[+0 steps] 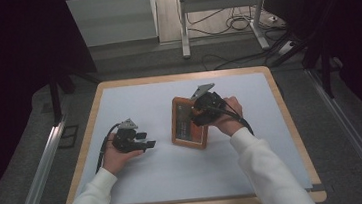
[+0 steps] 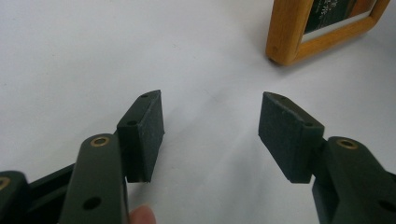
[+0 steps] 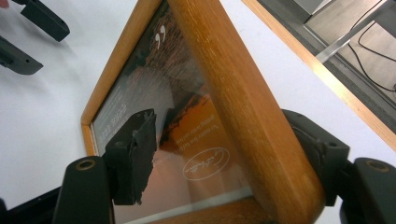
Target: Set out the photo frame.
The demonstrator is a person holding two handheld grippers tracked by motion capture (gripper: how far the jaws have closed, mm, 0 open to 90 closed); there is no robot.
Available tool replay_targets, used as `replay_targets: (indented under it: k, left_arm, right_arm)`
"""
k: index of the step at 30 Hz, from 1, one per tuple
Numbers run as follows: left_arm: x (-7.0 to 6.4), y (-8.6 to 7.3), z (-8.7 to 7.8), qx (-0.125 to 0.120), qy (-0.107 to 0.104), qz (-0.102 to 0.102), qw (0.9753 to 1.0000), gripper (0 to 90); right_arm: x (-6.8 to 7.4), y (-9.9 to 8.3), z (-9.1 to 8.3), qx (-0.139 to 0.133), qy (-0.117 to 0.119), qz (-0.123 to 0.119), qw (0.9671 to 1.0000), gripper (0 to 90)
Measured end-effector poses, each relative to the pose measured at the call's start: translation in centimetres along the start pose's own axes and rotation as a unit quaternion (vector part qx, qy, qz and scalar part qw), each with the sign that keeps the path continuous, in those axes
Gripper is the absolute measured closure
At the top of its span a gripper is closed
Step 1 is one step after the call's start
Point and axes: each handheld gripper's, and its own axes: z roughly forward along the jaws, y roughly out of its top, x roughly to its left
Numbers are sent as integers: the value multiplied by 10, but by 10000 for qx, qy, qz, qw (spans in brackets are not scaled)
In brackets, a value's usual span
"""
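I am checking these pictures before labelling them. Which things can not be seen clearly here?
- Small text on the picture frame: right gripper view, blurred and slanted; high view, too small.
- The frame's back and whether it has a stand: hidden by the frame itself and the right gripper.
- Most of the frame in the left gripper view: cut off by the top edge.

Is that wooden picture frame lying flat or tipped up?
Tipped up. The right gripper clamps one side of the wooden picture frame, whose far edge rests on the white table mat.

Glossy varnished wooden picture frame (image 3: 243, 107), matt white tabletop (image 1: 185, 167)
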Motion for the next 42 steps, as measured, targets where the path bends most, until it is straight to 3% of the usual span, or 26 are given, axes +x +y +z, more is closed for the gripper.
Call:
replay_targets:
  k: [13,18,28,37,42]
  left_arm:
    - [-1,1,-1,-97,-15,63,9999,398]
    - [-3,2,-1,-114,-17,95,9999,395]
    - [-4,2,-1,-123,60,51,9999,379]
    - [-8,2,-3,-152,117,98,9998,359]
    - [-13,1,-5,-205,175,95,9996,354]
  right_arm:
    - [-4,-5,-13,-373,-131,496,9980,202]
    - [-11,-22,-25,-489,-165,789,9956,192]
    - [-8,-55,-44,-695,-45,1047,9921,191]
    - [6,-90,-51,-942,27,1163,9887,258]
    - [12,-102,-52,-1044,104,1251,9866,361]
